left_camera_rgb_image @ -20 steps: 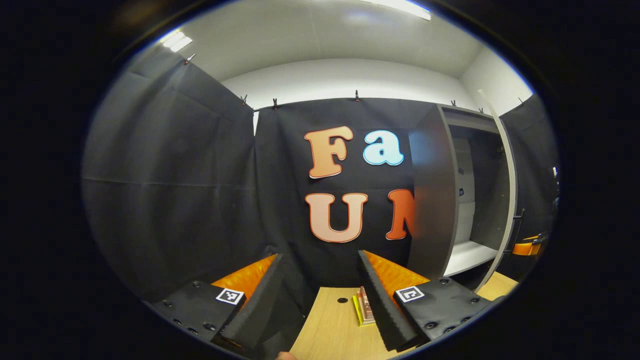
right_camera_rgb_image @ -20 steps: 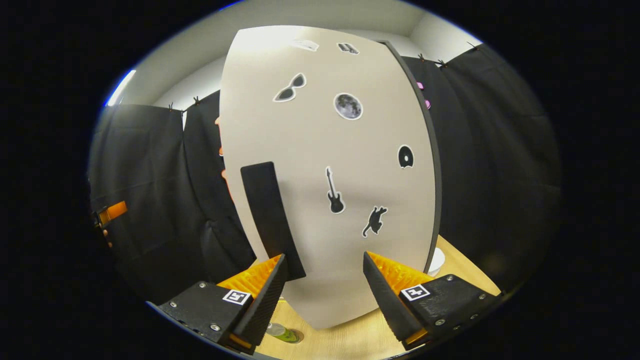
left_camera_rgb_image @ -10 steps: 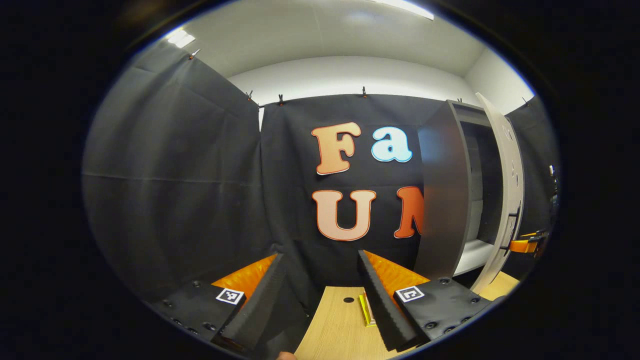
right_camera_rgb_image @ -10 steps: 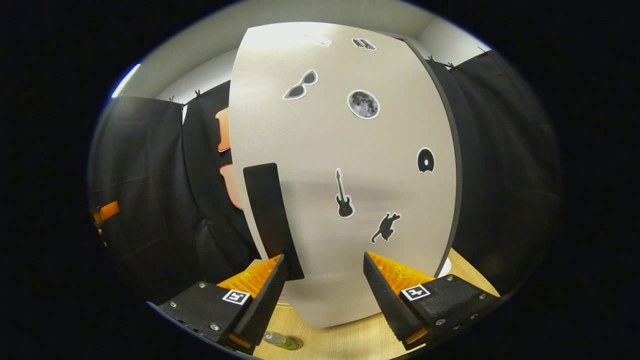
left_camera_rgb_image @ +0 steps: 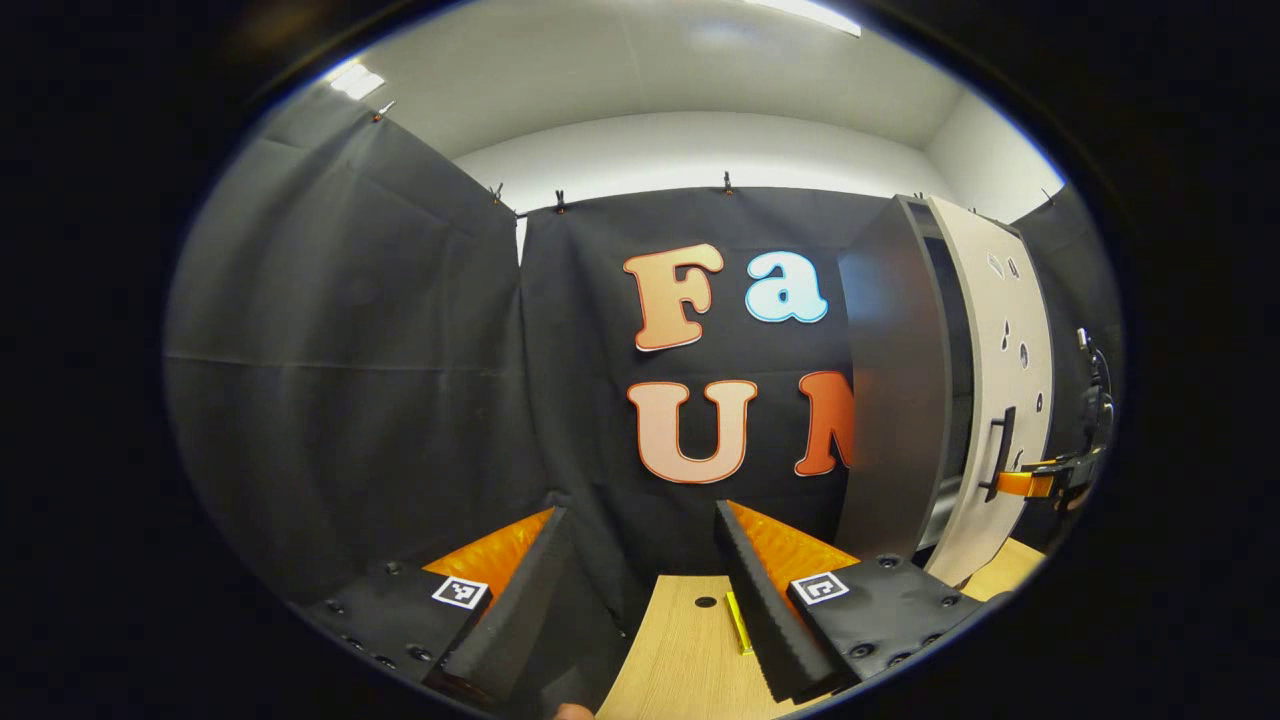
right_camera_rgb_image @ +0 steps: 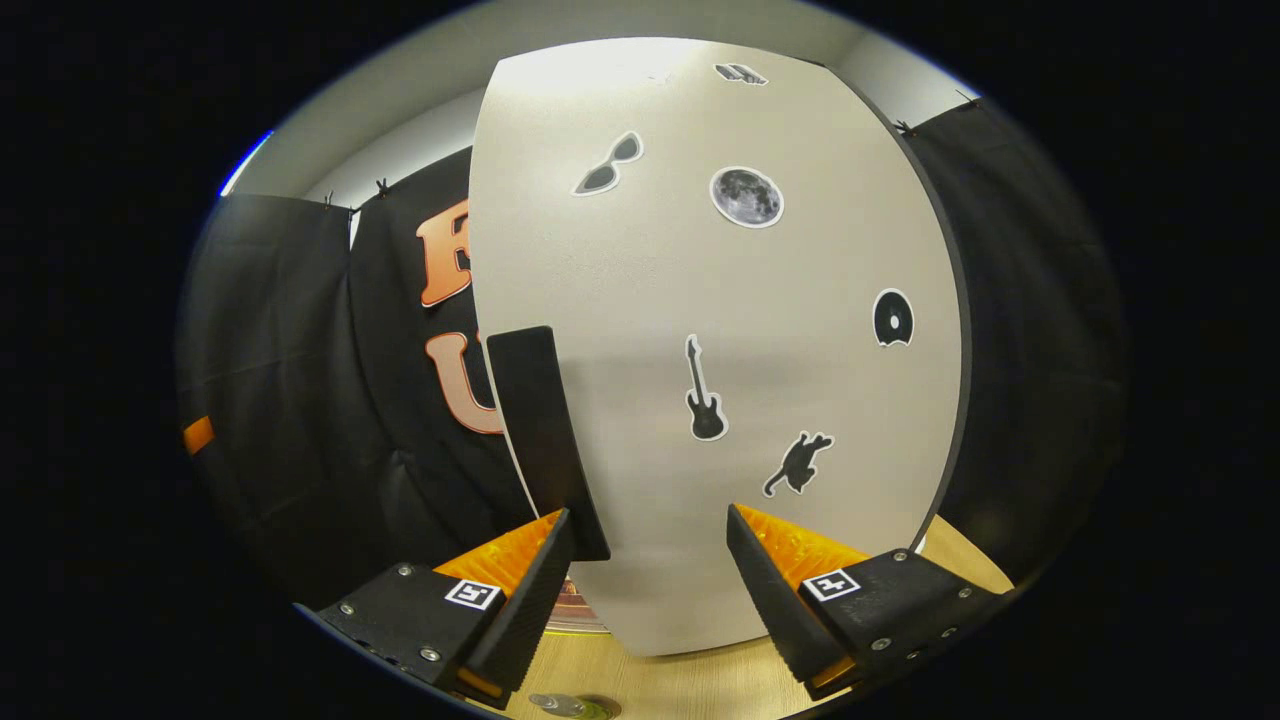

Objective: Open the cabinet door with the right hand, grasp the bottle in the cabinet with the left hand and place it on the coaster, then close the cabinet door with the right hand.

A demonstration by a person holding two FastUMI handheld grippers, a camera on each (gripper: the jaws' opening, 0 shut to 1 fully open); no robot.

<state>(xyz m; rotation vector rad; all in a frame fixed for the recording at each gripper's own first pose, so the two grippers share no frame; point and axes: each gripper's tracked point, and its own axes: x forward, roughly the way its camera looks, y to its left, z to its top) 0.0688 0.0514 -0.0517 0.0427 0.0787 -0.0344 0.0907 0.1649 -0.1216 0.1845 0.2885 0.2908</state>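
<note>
Left gripper point(left_camera_rgb_image: 640, 560) held level, fingers point(left_camera_rgb_image: 520, 590) spread wide apart with nothing between them. Right gripper point(right_camera_rgb_image: 648, 565) likewise parted, fingers point(right_camera_rgb_image: 770, 580) gripping nothing; seen from the left gripper view, right gripper point(left_camera_rgb_image: 1035, 483) far off at the right edge.

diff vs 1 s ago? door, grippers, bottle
The pale sticker-covered cabinet door has swung from wide open to nearly shut, pushed by the right gripper, which is beside the black door handle but not clamped on it. Unchanged: the left gripper hangs open and empty over the light wooden table; the bottle stands on it.
</note>
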